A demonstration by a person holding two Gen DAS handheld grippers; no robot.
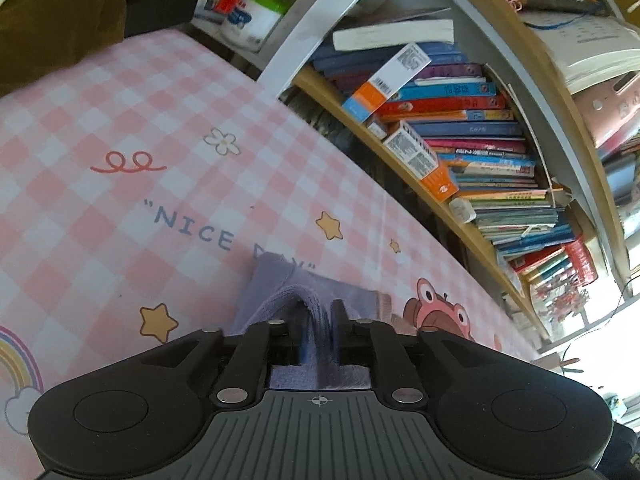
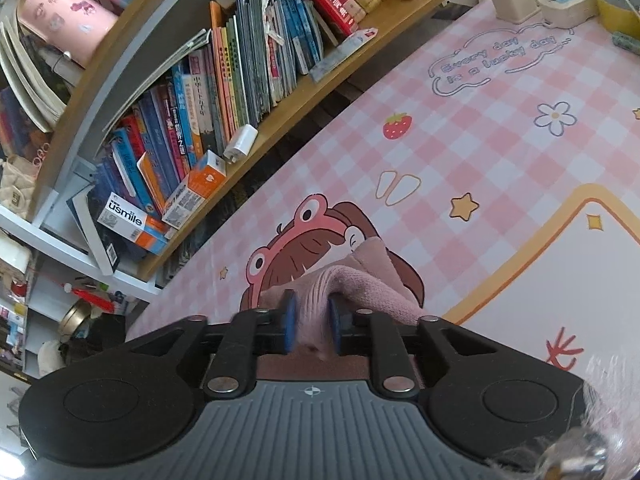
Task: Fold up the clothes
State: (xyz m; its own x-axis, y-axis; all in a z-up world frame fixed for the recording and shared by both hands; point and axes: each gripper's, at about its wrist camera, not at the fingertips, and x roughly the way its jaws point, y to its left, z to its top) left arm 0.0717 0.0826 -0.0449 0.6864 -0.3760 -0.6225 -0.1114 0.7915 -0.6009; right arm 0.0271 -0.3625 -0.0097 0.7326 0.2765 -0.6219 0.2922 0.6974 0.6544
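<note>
In the left wrist view my left gripper (image 1: 318, 326) is shut on a fold of lavender knit cloth (image 1: 280, 280), which drapes forward onto the pink checked table mat (image 1: 120, 120). In the right wrist view my right gripper (image 2: 311, 322) is shut on a fold of pink knit cloth (image 2: 360, 280), bunched between the blue pads (image 2: 289, 324) and hanging onto the mat (image 2: 500, 140) over the frog-hat cartoon. A pinkish edge of cloth (image 1: 384, 304) shows right of the lavender part. Whether both are one garment I cannot tell.
A bookshelf packed with books (image 1: 460, 128) runs along the mat's far edge; it also shows in the right wrist view (image 2: 224, 92). A brown garment (image 1: 52, 28) lies at the mat's far left. White holders and a power strip (image 2: 560, 4) stand at the far right.
</note>
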